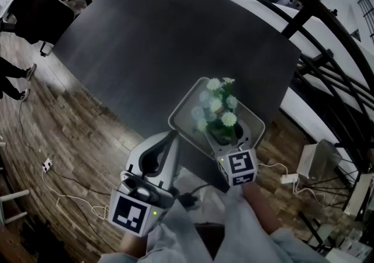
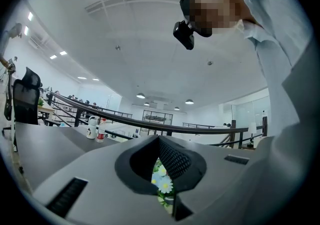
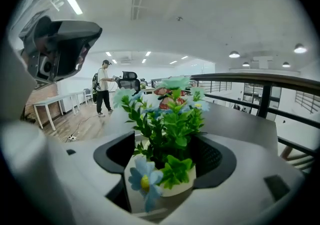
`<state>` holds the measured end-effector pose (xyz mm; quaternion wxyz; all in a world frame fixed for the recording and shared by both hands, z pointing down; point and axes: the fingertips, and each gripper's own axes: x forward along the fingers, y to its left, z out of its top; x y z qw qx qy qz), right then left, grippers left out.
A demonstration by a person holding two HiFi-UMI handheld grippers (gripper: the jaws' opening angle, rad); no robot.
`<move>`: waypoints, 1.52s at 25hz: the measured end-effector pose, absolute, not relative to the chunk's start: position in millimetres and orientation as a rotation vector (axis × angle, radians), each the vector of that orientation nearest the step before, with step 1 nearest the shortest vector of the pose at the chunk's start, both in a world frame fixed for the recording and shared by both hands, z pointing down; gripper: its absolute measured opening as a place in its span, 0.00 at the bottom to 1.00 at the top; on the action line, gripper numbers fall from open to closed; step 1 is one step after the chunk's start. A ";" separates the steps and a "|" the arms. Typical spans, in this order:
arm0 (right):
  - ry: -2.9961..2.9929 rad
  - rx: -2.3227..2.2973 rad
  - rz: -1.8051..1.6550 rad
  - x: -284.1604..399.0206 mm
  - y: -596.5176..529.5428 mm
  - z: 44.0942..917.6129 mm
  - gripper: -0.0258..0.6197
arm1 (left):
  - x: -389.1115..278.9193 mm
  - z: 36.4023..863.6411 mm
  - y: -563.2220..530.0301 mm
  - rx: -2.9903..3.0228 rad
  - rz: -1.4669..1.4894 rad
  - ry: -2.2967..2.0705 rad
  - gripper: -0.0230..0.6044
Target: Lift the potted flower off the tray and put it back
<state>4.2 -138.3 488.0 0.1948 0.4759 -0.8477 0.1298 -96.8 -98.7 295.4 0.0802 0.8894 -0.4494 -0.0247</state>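
On the dark counter (image 1: pixel 175 40), a pale tray (image 1: pixel 184 101) holding the potted flower (image 1: pixel 220 117), upright. Right gripper (image 3: pixel 165 155) jaws spread wide, with the white pot standing between them, not pinched. Left gripper (image 1: pixel 173 136) just beside the tray's near edge, jaws pressed together, empty.

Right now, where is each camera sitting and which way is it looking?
Head view: on the person's head, looking steeply down at table, tray and potted flower; left gripper, right gripper and sleeves show.
Left gripper view: on the left gripper, looking across the table; its jaws and a sleeve show.
Right gripper view: on the right gripper, facing over the table; its jaws stand apart around the potted flower.
Both gripper views share the potted flower and railing.
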 end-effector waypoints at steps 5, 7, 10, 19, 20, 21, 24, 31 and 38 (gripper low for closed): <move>-2.364 1.321 0.345 -0.7 -145.8 494.4 0.58 | -99.1 300.7 -105.1 2.649 -0.065 -1.340 0.03; -2.364 1.327 0.340 -2.1 -148.1 495.8 0.58 | -97.2 300.3 -105.7 2.655 -0.066 -1.327 0.03; -2.369 1.340 0.306 -3.0 -152.4 498.0 0.58 | -94.0 300.8 -105.8 2.662 -0.061 -1.311 0.03; -2.418 1.420 0.314 6.0 -156.2 495.4 0.38 | -89.4 306.6 -102.2 2.657 -0.052 -1.304 0.03; -2.422 1.423 0.315 6.3 -156.2 495.5 0.37 | -89.5 307.0 -101.5 2.656 -0.051 -1.304 0.03; -2.423 1.424 0.312 6.3 -156.1 495.2 0.36 | -89.6 307.2 -100.6 2.656 -0.049 -1.303 0.03; -2.418 1.435 0.313 8.0 -156.6 492.7 0.32 | -89.3 306.0 -99.2 2.659 -0.050 -1.303 0.03; -2.412 1.497 0.339 15.2 -160.6 489.7 0.20 | -88.2 303.9 -98.6 2.654 -0.055 -1.320 0.03; -2.417 1.503 0.313 18.6 -159.2 491.8 0.18 | -93.3 302.5 -95.0 2.644 -0.063 -1.354 0.03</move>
